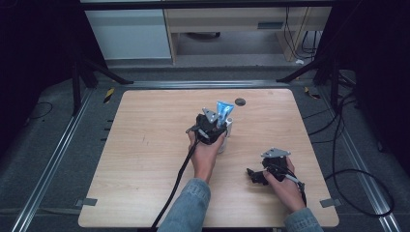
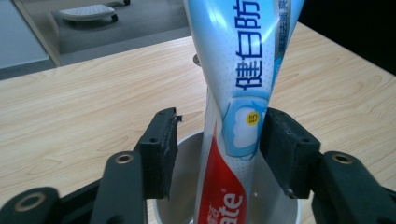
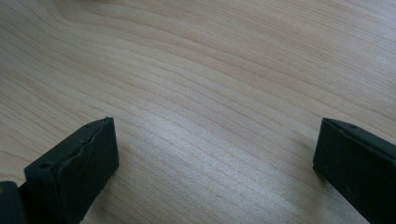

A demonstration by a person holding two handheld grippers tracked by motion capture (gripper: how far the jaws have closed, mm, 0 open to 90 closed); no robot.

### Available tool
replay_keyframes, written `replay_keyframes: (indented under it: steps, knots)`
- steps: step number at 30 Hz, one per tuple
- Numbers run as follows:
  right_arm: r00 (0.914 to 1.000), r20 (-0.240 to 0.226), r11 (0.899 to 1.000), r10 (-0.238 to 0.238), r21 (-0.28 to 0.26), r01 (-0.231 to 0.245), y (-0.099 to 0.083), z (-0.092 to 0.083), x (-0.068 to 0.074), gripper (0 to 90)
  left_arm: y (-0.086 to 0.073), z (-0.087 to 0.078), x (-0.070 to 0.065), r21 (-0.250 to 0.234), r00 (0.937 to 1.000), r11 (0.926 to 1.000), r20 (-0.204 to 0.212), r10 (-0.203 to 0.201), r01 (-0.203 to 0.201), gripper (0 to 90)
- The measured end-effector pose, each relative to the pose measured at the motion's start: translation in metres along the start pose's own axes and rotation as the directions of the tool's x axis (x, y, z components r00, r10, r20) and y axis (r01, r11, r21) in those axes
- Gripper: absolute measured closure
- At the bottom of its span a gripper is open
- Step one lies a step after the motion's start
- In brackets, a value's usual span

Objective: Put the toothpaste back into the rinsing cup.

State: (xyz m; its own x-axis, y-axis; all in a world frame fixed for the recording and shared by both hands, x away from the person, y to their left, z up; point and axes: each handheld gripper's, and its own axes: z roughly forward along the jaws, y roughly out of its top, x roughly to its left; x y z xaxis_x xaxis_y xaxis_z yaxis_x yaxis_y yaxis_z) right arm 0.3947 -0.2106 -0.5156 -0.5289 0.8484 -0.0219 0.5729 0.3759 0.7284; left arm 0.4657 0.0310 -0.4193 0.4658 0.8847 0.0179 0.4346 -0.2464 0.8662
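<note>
Toothpaste tube (image 2: 243, 93) upright in white cup (image 2: 187, 196), between parted left fingers (image 2: 159, 149); right fingers (image 3: 74, 172) wide.

Toothpaste tube (image 2: 243, 93): pale blue and white upper body with dark blue characters, a small yellow disc, and a red lower band bearing white lettering. Cup (image 2: 187, 186): plain white. Table (image 1: 145, 145): light wood with fine brown grain lines. Left gripper (image 2: 219, 135) and right gripper (image 3: 215, 154): matte black, with brass-coloured screw rings on the left one. Sleeves (image 1: 191, 208): faded blue denim.
</note>
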Motion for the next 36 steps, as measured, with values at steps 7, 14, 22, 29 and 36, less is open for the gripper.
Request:
replay_keyframes:
  steps: [7,14,22,29,36]
  knots:
    - [1.0000,0.000,1.000,0.001,0.000,-0.001,0.000,0.000,0.000,0.3,0.000,-0.009,0.002,0.001,0.9994,0.9998,0.028,0.021,-0.021,30.0]
    - [1.0000,-0.001,1.000,-0.002,-0.001,0.002,0.001,0.001,0.000,0.3,0.001,-0.016,0.005,0.024,0.9985,0.9993,0.047,0.028,-0.029,15.6]
    - [0.9999,-0.004,1.000,-0.015,-0.003,0.015,0.003,0.003,0.000,0.4,0.006,-0.018,0.001,0.038,0.9949,0.9980,0.089,0.046,-0.050,7.9]
    - [0.9999,-0.003,1.000,-0.017,-0.003,0.017,0.003,0.003,0.000,0.4,0.003,-0.023,0.002,0.057,0.9921,0.9946,0.096,0.080,-0.086,5.1]
    - [0.9999,-0.001,1.000,-0.012,-0.002,0.012,0.003,0.004,0.000,0.3,-0.002,-0.031,0.016,0.062,0.9948,0.9955,0.076,0.067,-0.072,4.9]
